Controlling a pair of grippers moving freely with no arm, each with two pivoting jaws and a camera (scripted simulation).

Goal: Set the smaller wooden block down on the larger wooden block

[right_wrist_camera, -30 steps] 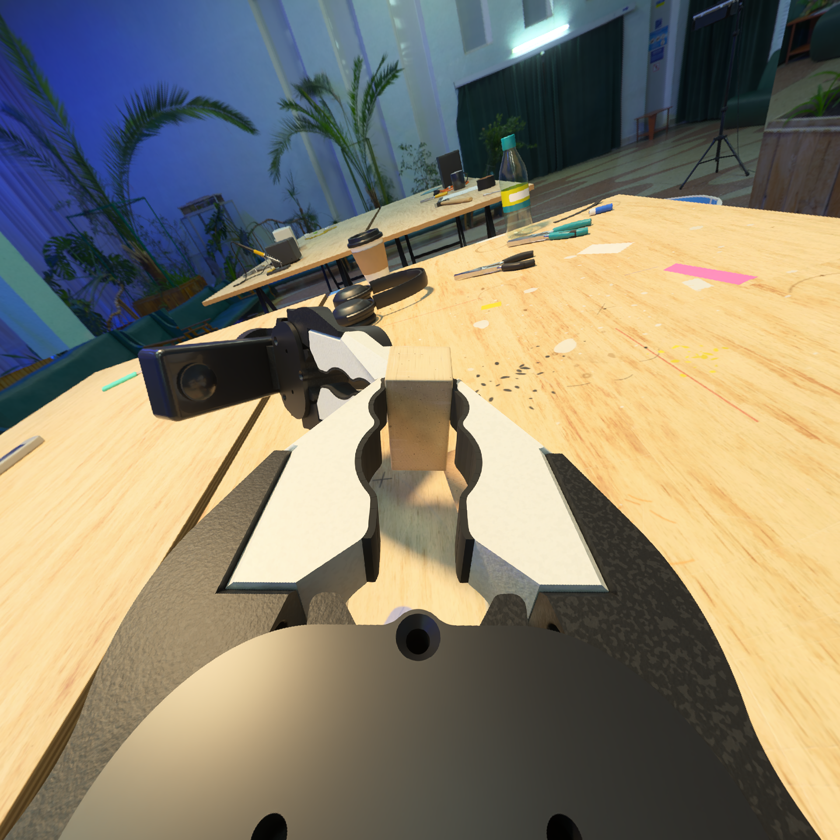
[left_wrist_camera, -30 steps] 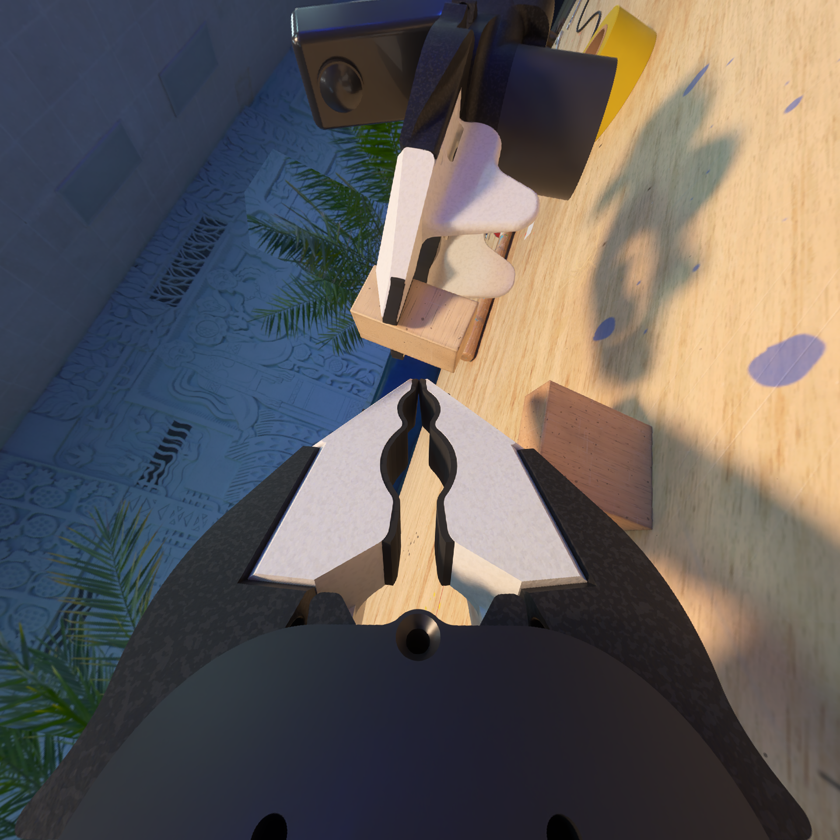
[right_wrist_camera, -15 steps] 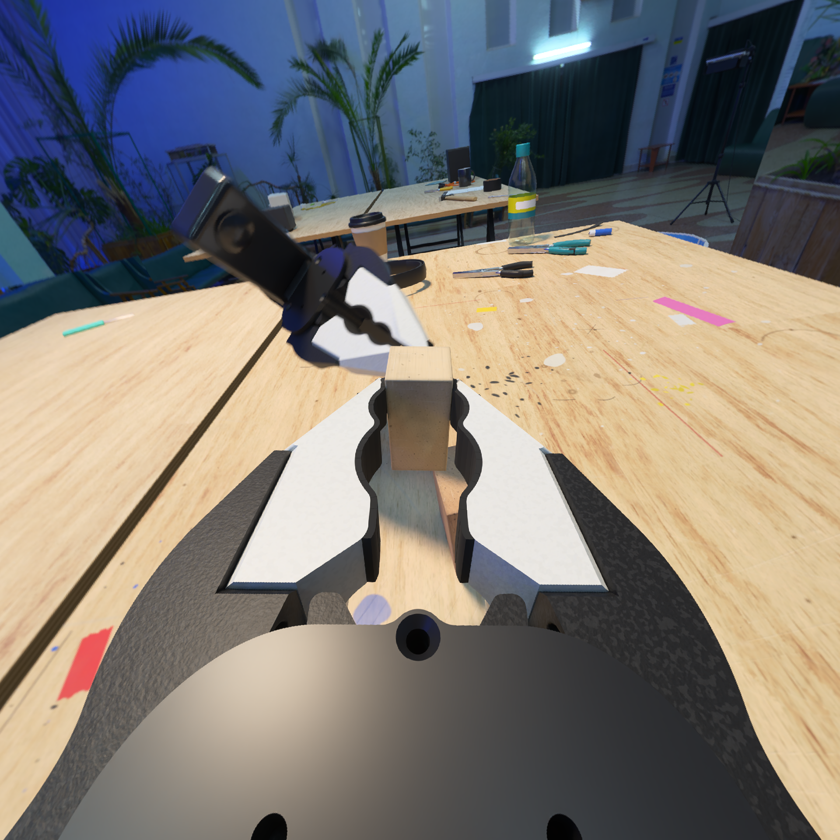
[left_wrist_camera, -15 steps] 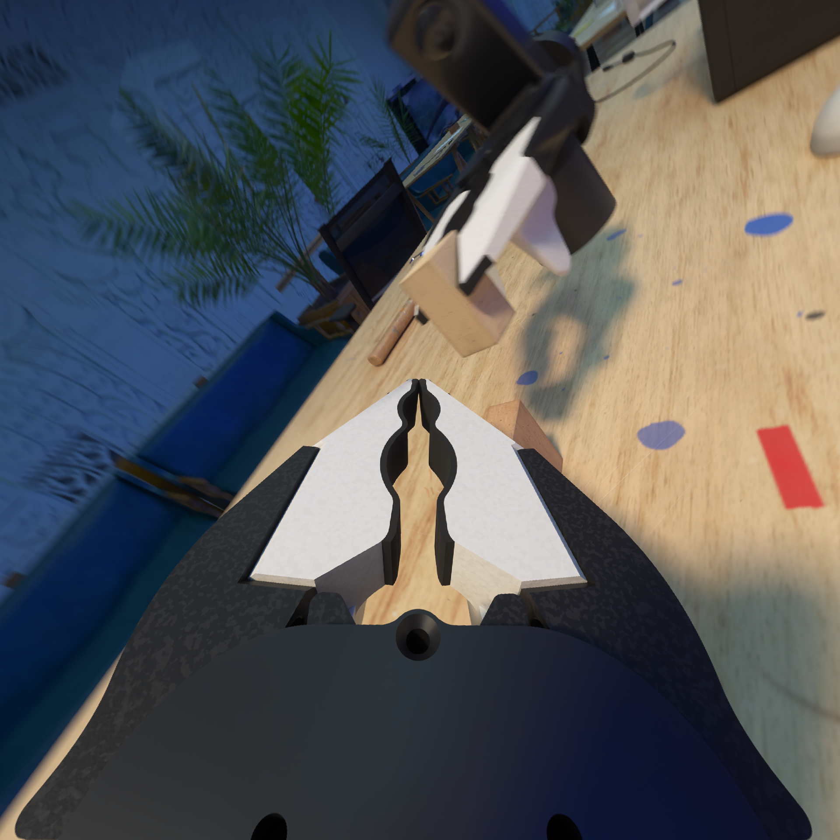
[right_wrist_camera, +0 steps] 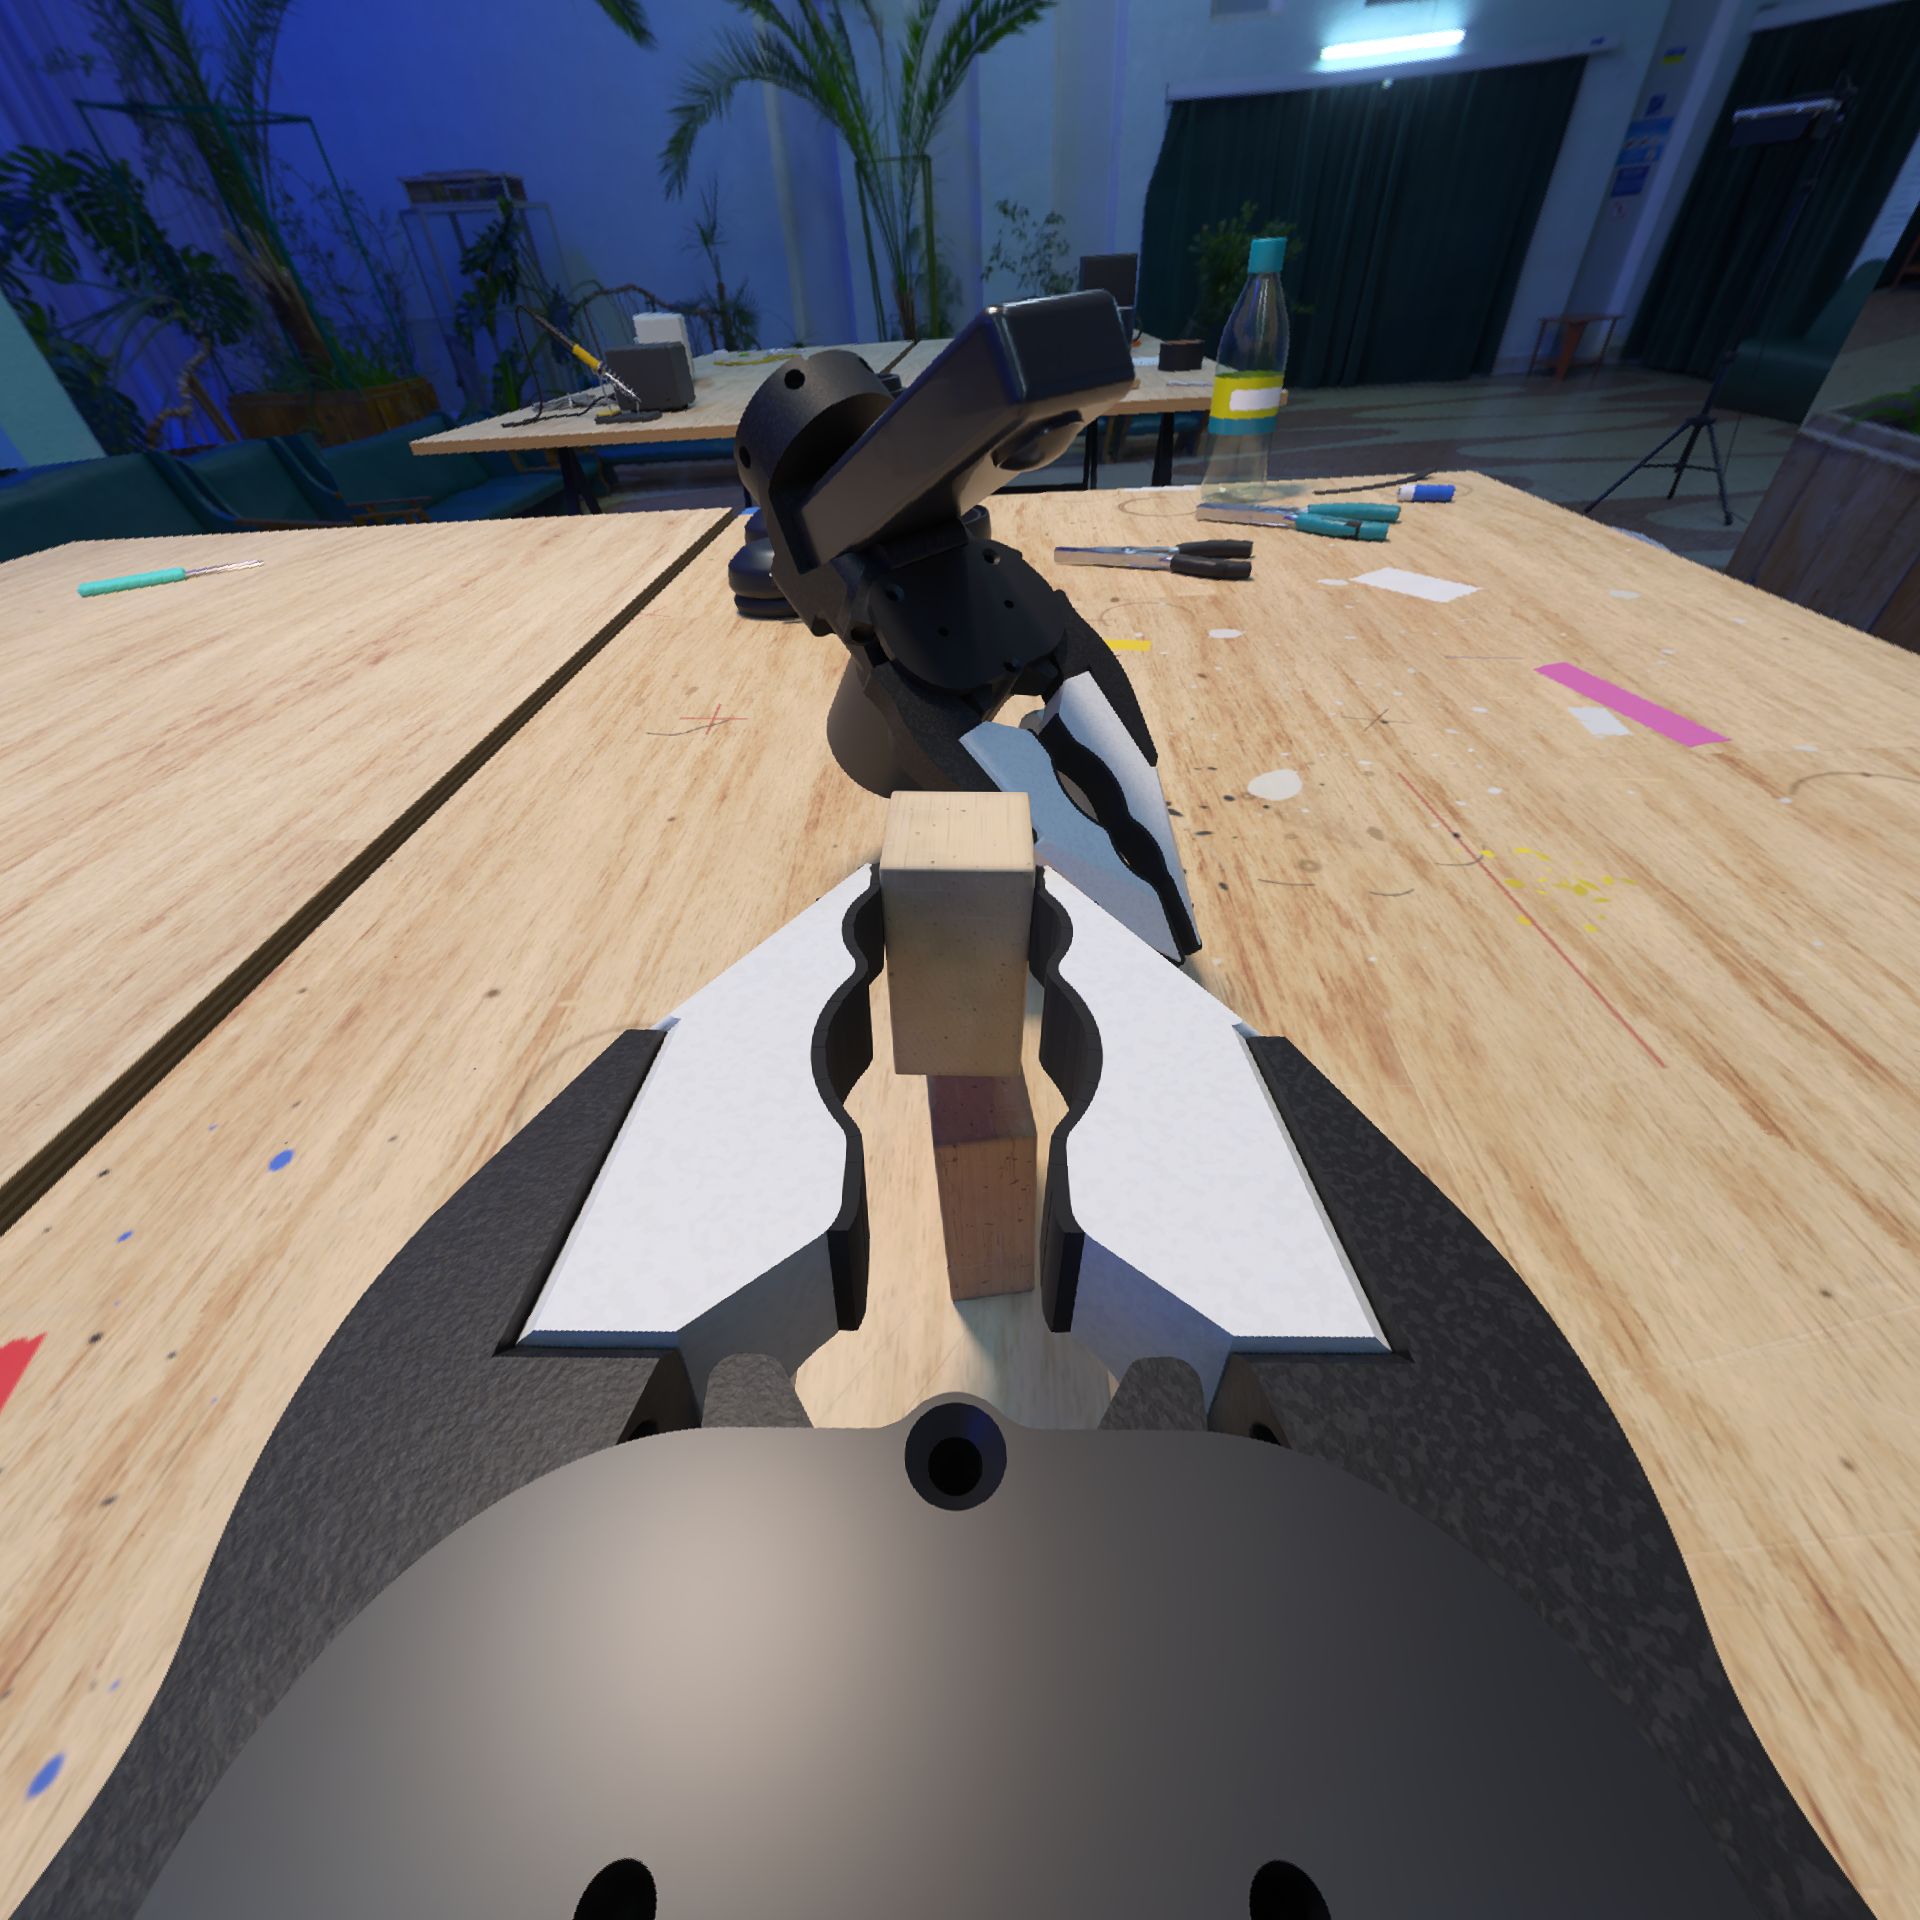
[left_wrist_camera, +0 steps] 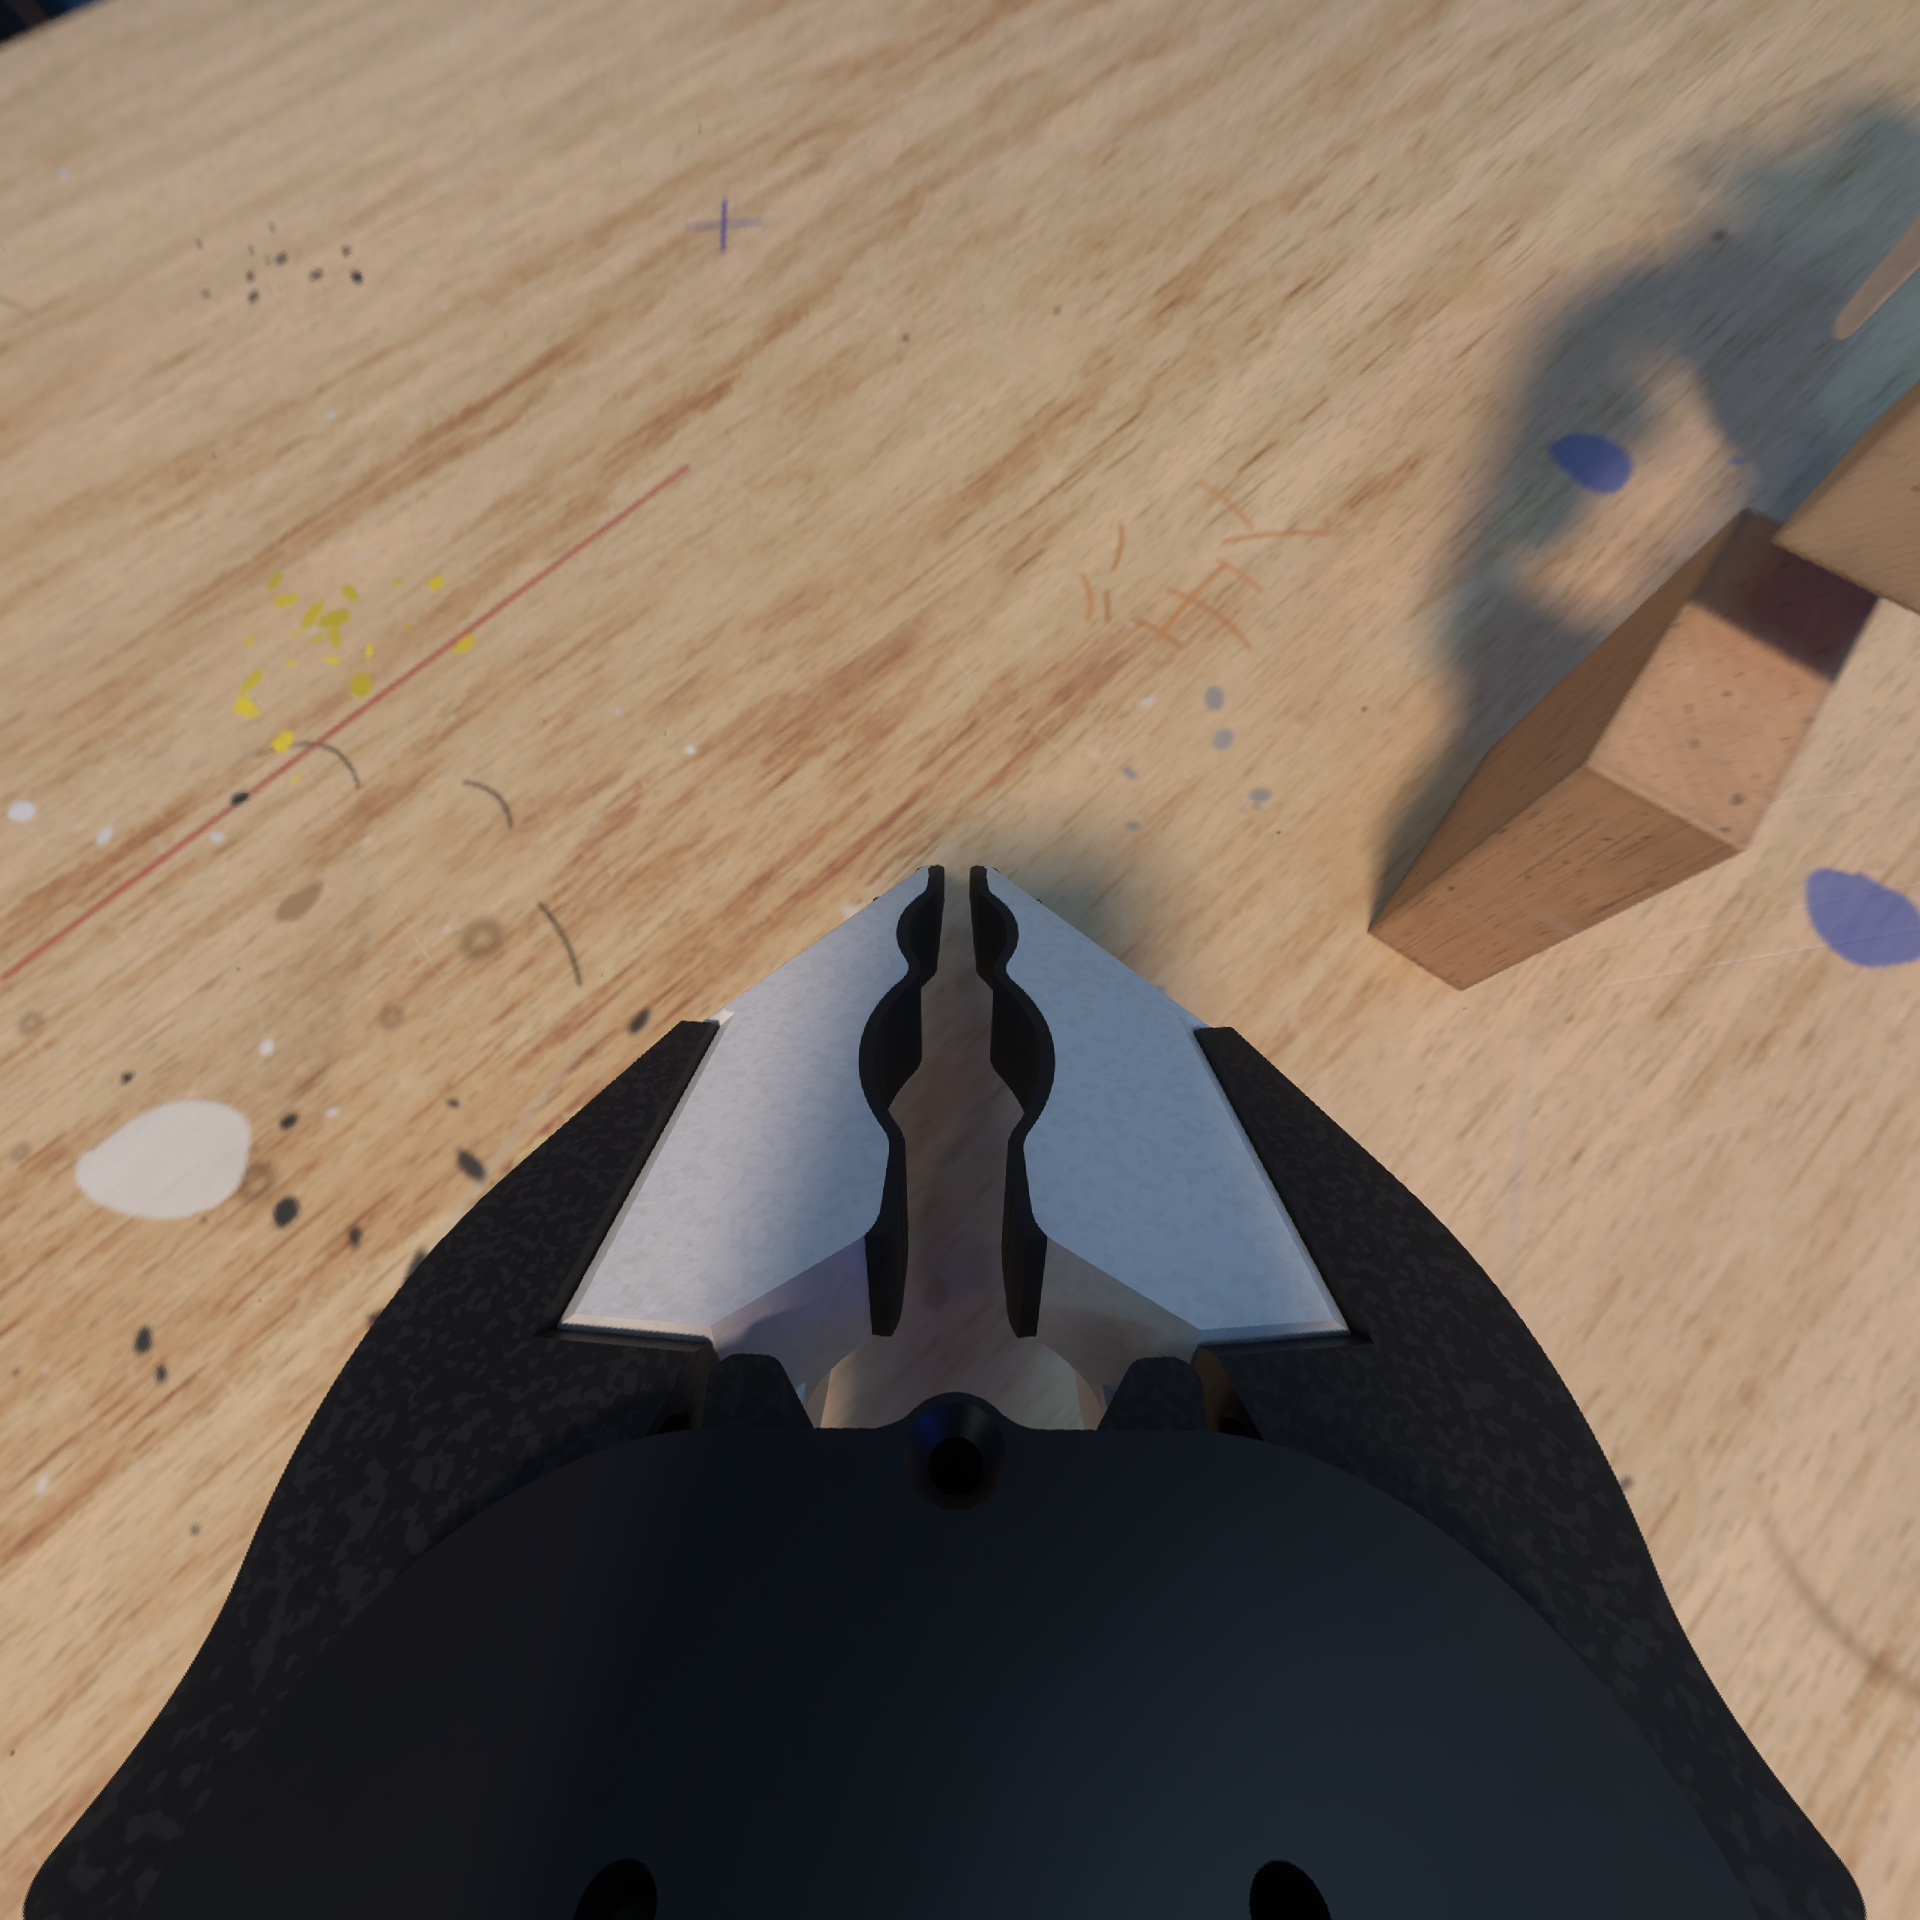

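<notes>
My right gripper (right_wrist_camera: 956,883) is shut on the pale wooden block (right_wrist_camera: 956,956) and holds it upright above the table. The darker brown wooden block (right_wrist_camera: 985,1195) lies on the table just beneath it, seen between my fingers. In the left wrist view the brown block (left_wrist_camera: 1621,769) lies at the right, with a corner of the pale block (left_wrist_camera: 1870,520) above it at the frame edge. My left gripper (left_wrist_camera: 954,873) is shut and empty, tilted down at the bare tabletop. It also shows in the right wrist view (right_wrist_camera: 1174,925), just beyond and right of the pale block.
The plywood table (right_wrist_camera: 1455,1143) carries paint spots and pencil marks. Far back stand a clear bottle (right_wrist_camera: 1247,384), black pliers (right_wrist_camera: 1164,559), a teal-handled tool (right_wrist_camera: 1299,516) and pink tape (right_wrist_camera: 1631,704). A seam (right_wrist_camera: 364,862) splits the table at left.
My left gripper has swung round and tipped down toward the table, still shut. My right gripper has carried the pale block over the brown block.
</notes>
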